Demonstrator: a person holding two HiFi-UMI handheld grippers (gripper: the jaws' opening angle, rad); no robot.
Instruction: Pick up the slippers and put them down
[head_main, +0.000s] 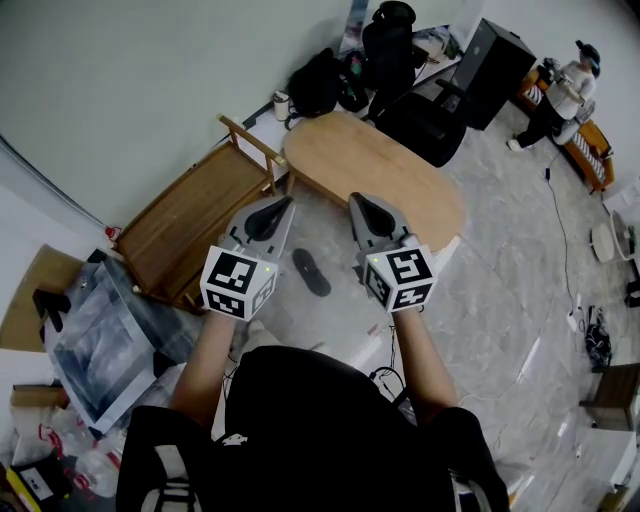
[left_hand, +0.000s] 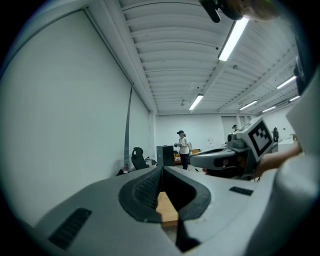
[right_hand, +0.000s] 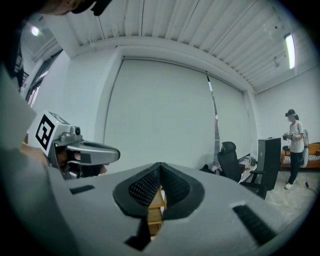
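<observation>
1. Left gripper (left_hand: 161, 170): the jaws are clenched tip to tip with nothing between them. It is held level and touches nothing.
2. Right gripper (right_hand: 161, 165): it is likewise clenched, empty and level, at 3 o'clock of the left one.
3. One dark slipper (head_main: 311, 272) lies flat on the floor (head_main: 480, 290). In the head view it is at 5 o'clock from the left tips and 7 o'clock from the right tips, clear of both. No second slipper shows.
4. Step: a slipper on the floor with both grippers empty fits either one waiting to be lifted or one already set down. The pictures don't settle which, so they don't settle the next move.
5. Farther out, an oval wooden table (head_main: 400, 185) stands at 1 o'clock and a wooden rack (head_main: 190, 225) at 9 o'clock.
</observation>
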